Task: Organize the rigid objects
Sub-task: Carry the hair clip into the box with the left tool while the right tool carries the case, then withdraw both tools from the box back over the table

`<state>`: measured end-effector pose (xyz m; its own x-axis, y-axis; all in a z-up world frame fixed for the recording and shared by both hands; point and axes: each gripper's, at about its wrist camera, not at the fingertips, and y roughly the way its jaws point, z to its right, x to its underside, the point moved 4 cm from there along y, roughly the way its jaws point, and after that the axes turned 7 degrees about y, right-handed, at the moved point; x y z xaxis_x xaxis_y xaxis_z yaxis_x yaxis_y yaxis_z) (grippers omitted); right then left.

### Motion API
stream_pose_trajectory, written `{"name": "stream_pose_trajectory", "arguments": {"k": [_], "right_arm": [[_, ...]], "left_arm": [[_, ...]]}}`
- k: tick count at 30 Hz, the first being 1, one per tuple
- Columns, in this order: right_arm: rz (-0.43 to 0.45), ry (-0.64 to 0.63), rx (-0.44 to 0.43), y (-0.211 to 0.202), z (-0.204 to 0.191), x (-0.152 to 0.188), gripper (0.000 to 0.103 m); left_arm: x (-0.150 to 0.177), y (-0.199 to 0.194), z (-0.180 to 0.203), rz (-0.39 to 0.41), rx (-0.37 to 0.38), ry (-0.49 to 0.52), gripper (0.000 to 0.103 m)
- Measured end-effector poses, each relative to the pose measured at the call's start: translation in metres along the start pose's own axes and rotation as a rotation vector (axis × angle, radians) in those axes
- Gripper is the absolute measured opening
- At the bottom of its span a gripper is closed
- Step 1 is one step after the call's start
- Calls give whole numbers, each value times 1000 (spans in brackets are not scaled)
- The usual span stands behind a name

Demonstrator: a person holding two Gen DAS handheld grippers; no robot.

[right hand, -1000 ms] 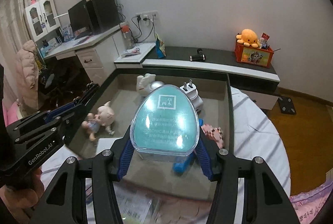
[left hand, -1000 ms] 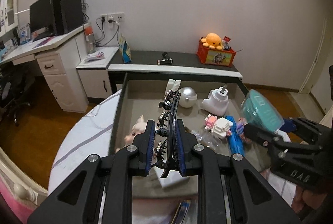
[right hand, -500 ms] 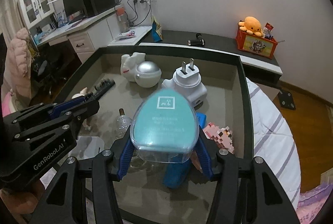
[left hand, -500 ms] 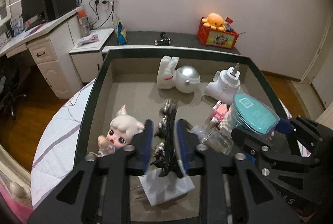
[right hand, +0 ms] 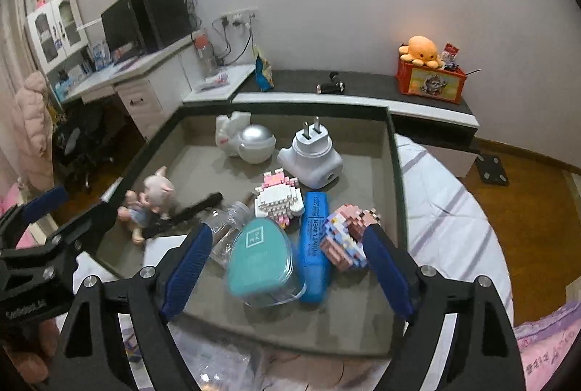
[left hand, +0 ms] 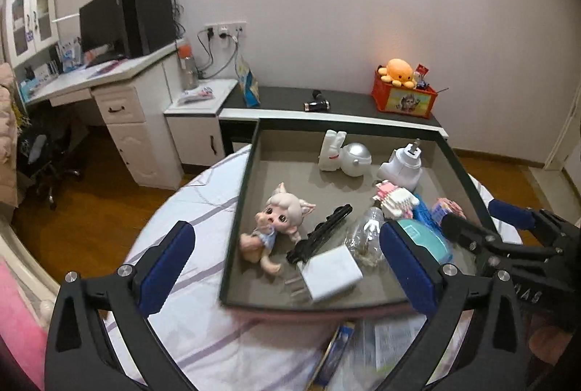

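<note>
A dark-rimmed tray point(left hand: 239, 209) point(right hand: 394, 173) on the bed holds several toys. My left gripper point(left hand: 287, 267) is open and empty over its near-left edge. A black hair comb point(left hand: 321, 233) lies in the tray beside a pink-haired doll point(left hand: 279, 220). My right gripper point(right hand: 287, 267) is open above a teal egg-shaped box point(right hand: 259, 258), which lies in the tray next to a blue liner box point(right hand: 313, 242). The teal box also shows in the left wrist view point(left hand: 423, 238).
The tray also holds a white plug adapter point(right hand: 312, 155), a white-and-silver astronaut toy point(right hand: 247, 140), two brick figures point(right hand: 277, 198), a clear bottle point(left hand: 365, 238) and a white card point(left hand: 332, 271). Papers point(left hand: 381, 347) lie on the bed in front. A desk point(left hand: 120, 100) stands left.
My left gripper opened and let the black comb drop into the tray. My right gripper opened and left the teal box in the tray. Both grippers drew back.
</note>
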<state>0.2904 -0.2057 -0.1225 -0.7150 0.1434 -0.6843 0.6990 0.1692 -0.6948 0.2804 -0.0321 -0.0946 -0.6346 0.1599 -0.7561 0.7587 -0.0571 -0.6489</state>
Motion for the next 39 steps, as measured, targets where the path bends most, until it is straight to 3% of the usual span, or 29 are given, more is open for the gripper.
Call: {"name": "stream_pose_trajectory", "arguments": {"k": [2, 5, 13, 25, 32, 39], "right_arm": [[17, 24, -15, -14, -1, 1, 88], [48, 52, -20, -38, -2, 6, 103], [154, 73, -96, -118, -17, 32, 103], [272, 4, -121, -228, -38, 82, 103], [299, 6, -103, -256, -40, 113, 103], [274, -13, -81, -257, -41, 136, 103]], "left_arm": [[2, -16, -2, 13, -12, 2, 103], [6, -41, -1, 27, -15, 11, 103], [27, -121, -6, 109, -1, -14, 103], [74, -215, -15, 163, -24, -56, 103], [106, -246, -16, 170, -26, -83, 103], [123, -250, -9, 147, -27, -68, 103]]}}
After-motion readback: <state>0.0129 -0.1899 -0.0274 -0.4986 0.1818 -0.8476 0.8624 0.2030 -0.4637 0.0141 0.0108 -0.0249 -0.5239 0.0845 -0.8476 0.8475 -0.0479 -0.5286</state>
